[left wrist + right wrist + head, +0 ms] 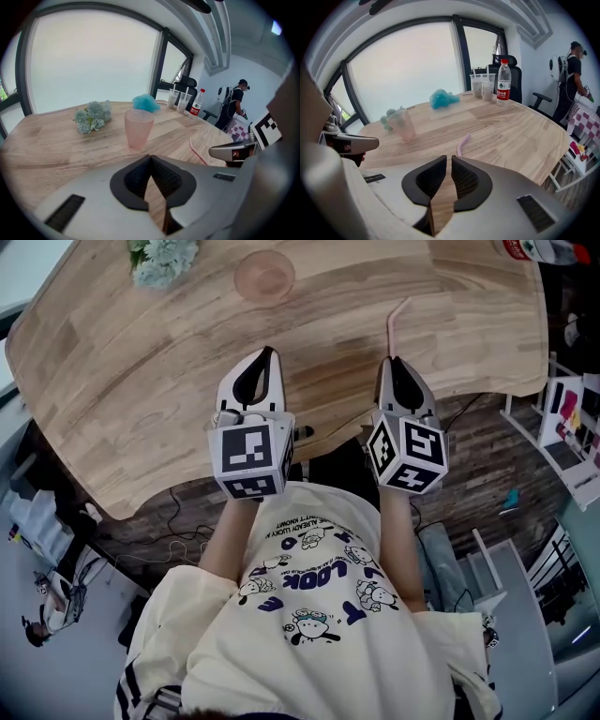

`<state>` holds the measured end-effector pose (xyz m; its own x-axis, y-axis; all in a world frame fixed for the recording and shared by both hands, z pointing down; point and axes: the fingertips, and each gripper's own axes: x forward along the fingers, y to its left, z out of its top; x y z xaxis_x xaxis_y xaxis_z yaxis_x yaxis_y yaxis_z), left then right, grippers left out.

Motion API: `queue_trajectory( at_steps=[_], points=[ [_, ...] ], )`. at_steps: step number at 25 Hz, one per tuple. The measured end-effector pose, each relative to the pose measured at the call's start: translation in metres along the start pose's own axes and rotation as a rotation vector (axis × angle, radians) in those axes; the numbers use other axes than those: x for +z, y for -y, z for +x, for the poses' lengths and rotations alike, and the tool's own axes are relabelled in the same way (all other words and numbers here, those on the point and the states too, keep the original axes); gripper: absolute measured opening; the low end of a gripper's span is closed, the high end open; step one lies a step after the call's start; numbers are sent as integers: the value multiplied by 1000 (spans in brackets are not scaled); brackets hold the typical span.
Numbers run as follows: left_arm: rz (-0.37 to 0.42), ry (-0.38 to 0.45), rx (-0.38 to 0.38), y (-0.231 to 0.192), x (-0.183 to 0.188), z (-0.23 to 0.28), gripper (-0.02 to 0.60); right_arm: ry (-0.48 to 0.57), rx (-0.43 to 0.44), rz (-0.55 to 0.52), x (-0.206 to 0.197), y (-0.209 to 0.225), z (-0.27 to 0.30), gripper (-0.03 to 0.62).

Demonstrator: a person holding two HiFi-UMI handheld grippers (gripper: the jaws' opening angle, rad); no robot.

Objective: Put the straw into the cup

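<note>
A pink ribbed cup [263, 276] stands upright and empty at the far middle of the wooden table [122, 362]. A pink straw [396, 321] lies flat on the table, to the right of the cup. My right gripper [388, 362] is just short of the straw's near end, shut and empty. My left gripper [269, 352] hovers near the table's front edge, well short of the cup, shut with nothing in it. In the left gripper view the cup [138, 128] is straight ahead and the straw [197, 151] to the right. In the right gripper view the straw [462, 143] lies just beyond the jaws and the cup [403, 124] to the left.
A bunch of pale blue-green flowers [164, 259] lies left of the cup. At the table's far end are a blue fluffy thing [443, 99], two clear plastic cups [482, 88] and a water bottle [502, 87]. A person [574, 70] stands beyond the table's right side.
</note>
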<state>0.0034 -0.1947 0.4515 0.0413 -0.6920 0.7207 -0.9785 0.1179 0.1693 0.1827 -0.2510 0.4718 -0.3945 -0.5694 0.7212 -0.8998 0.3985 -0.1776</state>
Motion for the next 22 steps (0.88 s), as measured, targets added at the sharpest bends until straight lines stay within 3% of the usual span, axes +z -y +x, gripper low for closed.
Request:
queue_trajectory(
  at_steps=[22],
  points=[
    [-56, -65, 28, 19, -9, 27, 28, -252, 96, -96, -28, 20, 37, 77]
  ],
)
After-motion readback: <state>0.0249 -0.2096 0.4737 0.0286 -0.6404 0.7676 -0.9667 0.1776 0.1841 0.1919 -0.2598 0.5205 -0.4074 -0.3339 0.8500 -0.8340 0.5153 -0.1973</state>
